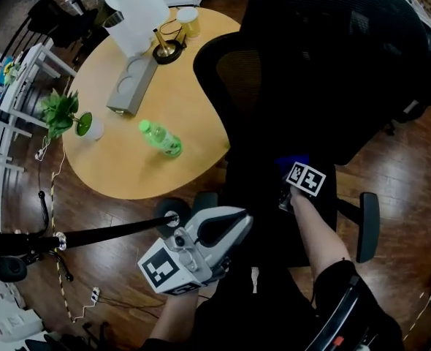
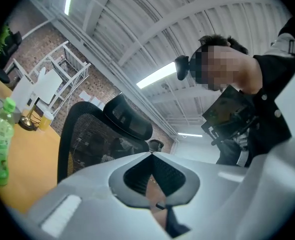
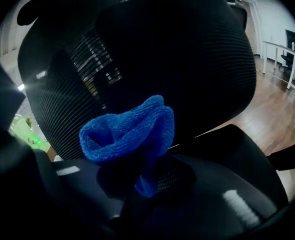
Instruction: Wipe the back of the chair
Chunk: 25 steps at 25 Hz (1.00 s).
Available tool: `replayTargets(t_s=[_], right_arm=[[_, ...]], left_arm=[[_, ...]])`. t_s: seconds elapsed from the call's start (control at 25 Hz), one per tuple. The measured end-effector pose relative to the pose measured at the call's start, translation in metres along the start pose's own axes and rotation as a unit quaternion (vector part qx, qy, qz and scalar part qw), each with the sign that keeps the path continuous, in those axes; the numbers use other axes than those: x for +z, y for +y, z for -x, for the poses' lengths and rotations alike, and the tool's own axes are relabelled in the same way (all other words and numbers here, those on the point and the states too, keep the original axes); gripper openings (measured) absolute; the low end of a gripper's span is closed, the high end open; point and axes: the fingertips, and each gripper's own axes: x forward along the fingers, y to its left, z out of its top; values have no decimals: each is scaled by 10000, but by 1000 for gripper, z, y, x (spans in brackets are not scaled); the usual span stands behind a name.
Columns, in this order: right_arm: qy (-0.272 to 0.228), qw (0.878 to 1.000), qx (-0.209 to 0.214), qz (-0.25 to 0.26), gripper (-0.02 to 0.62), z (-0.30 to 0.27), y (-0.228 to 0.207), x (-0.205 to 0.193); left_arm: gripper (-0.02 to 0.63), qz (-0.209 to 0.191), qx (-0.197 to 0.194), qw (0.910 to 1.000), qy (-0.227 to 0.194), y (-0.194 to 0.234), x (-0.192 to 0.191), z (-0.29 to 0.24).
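Left hand-held gripper (image 2: 151,155) closed; right (image 3: 146,183) grips one cloth (image 3: 127,130) by one chair (image 3: 182,49).

The chair (image 3: 152,49) is black with fine ribbed mesh; the cloth (image 3: 130,129) is bright blue terry. The tabletop (image 1: 120,163) is pale yellow wood, the bottle (image 1: 161,139) green, the floor (image 1: 391,174) dark brown planks.

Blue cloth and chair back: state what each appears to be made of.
Blue cloth: looks like soft microfibre or terry, matte, going by its fuzzy nap and loose folds. Chair back: looks like black woven mesh, probably synthetic; fine ribbed lines show and light comes through it.
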Motion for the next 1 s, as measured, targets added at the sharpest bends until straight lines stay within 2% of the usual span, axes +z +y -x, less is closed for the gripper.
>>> replayTargets(t_s=[0.16,0.36,0.48,0.56,0.68,0.76,0.88,1.0], right_arm=[[355,9983,387,249,54,-18,46,-29],[622,9904,1026,680,52,-24,107,-58],[478,9777,1716,1116,52,-8,148,-60],[109,9580,2456,1473,52,22,185,-44],[-512,9142,3461,2046,52,97,236,-9],[-891,8851,3951,2292,54,158,256,14],[-1453,8559,4392,2311,54,255,255,47],[-2048,8341,4527,2395,52,338,243,74]], left_arm=[[-3,-35,293,9995,-57,4,5,29],[-3,-110,488,9987,-100,1,11,52],[-3,-147,542,9983,-141,-4,14,60],[-3,-174,545,9982,-196,-7,17,62],[-3,-248,477,9981,-292,-14,24,62],[-4,-333,302,9985,-306,-21,27,55],[-3,-375,-119,9988,-287,-46,33,34],[-4,-502,-557,9967,-297,-74,43,16]])
